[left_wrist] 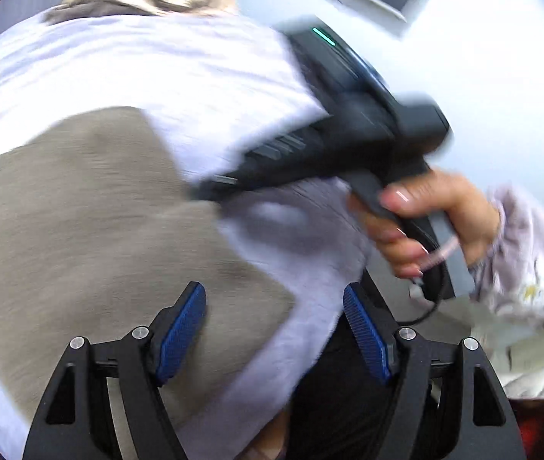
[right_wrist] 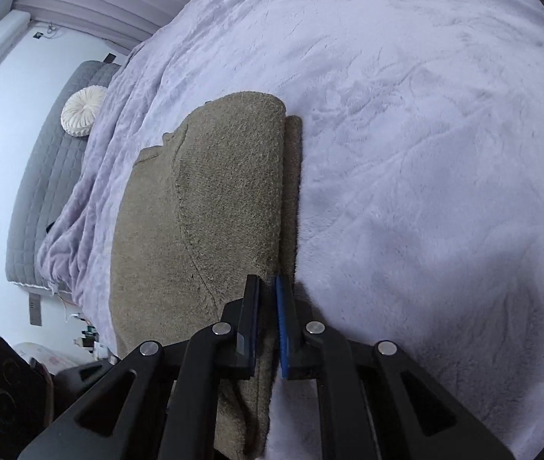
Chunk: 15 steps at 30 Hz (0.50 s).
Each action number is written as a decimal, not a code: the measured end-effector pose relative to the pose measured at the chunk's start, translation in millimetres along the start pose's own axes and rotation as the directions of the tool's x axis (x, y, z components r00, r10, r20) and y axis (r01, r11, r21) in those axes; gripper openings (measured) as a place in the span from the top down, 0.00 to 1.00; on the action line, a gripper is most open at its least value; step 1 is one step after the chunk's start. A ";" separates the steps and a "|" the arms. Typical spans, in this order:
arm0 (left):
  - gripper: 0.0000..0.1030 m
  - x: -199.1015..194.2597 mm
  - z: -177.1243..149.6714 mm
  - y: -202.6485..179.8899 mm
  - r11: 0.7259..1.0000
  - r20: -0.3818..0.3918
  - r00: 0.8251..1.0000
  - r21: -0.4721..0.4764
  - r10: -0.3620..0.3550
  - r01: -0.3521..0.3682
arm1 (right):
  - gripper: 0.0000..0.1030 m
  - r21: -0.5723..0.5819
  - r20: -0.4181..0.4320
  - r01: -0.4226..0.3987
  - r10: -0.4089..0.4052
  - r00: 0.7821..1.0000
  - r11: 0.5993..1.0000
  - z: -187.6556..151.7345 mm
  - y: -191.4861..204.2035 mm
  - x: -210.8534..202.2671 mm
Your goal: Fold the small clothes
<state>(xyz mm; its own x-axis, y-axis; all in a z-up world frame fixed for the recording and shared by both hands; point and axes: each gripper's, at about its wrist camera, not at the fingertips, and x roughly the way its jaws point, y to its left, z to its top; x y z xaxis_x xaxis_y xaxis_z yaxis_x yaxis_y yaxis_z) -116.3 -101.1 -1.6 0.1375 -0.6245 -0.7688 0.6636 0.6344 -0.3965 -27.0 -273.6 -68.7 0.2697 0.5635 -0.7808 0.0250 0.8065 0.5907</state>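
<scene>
Bed [right_wrist: 425,115] covered by lilac plush blanket. Tan knit garment [right_wrist: 203,207] laid on blanket at frame centre, long edge doubled over toward 3 o'clock.

Step judged: mid-fold.

Right claw [right_wrist: 267,322] nearly closed, garment edge pinched at 6 o'clock.

Left claw [left_wrist: 274,329] spread wide, nothing gripped, garment just beyond.

Next: free corner to be gripped, then carried across.

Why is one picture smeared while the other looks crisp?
Left wrist view: motion blur streaks the brown knitted garment and the right gripper. Right wrist view: sharp, fibres visible, a soft shadow on the lilac plush blanket. Both bend at the fisheye edges.
</scene>
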 end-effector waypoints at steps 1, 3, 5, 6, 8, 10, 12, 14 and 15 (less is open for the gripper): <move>0.27 -9.5 0.5 10.4 0.999 0.026 1.000 -0.040 0.018 -0.017 | 0.91 0.011 0.008 0.043 -0.043 0.999 0.999 0.0 -1.1 -4.4; 0.26 -30.2 -1.4 32.3 0.989 0.082 0.994 -0.128 0.079 -0.068 | 0.91 0.040 0.034 0.063 -0.064 0.997 0.997 -0.6 -5.5 -14.7; 0.26 -50.2 -1.4 53.2 0.964 0.129 0.975 -0.219 0.180 -0.149 | 0.91 0.073 0.066 0.054 -0.059 0.996 0.996 0.3 -6.4 -25.5; 0.26 -58.4 -1.5 63.1 0.947 0.142 0.962 -0.259 0.232 -0.190 | 0.91 0.071 0.084 0.058 -0.064 0.994 0.996 0.6 -4.0 -31.0; 0.26 -70.4 -2.4 83.3 0.908 0.149 0.935 -0.329 0.322 -0.261 | 0.90 0.033 0.116 0.063 -0.066 0.991 0.997 1.0 9.6 -39.7; 0.26 -74.8 -6.4 100.9 0.869 0.120 0.916 -0.383 0.383 -0.313 | 0.88 -0.036 0.132 0.061 -0.056 0.990 0.997 -0.1 31.9 -43.8; 0.26 -71.2 -8.8 117.5 0.833 0.073 0.903 -0.423 0.424 -0.357 | 0.88 -0.122 0.136 0.079 -0.062 0.989 0.989 -4.3 56.2 -41.7; 0.26 -68.9 -19.0 132.0 0.811 0.035 0.897 -0.445 0.441 -0.381 | 0.88 -0.204 0.135 0.115 -0.089 0.987 0.972 -11.3 77.4 -35.1; 0.26 -65.3 -22.7 133.8 0.802 0.019 0.895 -0.452 0.445 -0.390 | 0.88 -0.242 0.131 0.138 -0.109 0.985 0.960 -14.6 85.1 -29.9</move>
<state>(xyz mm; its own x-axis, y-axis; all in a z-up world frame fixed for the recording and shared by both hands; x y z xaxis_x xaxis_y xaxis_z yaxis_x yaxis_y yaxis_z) -53.2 34.9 -15.8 0.4326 -0.2853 -0.8553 0.1466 0.9583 -0.2455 -47.0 -219.2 1.9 0.3889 0.4442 -0.8071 -0.1715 0.8957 0.4103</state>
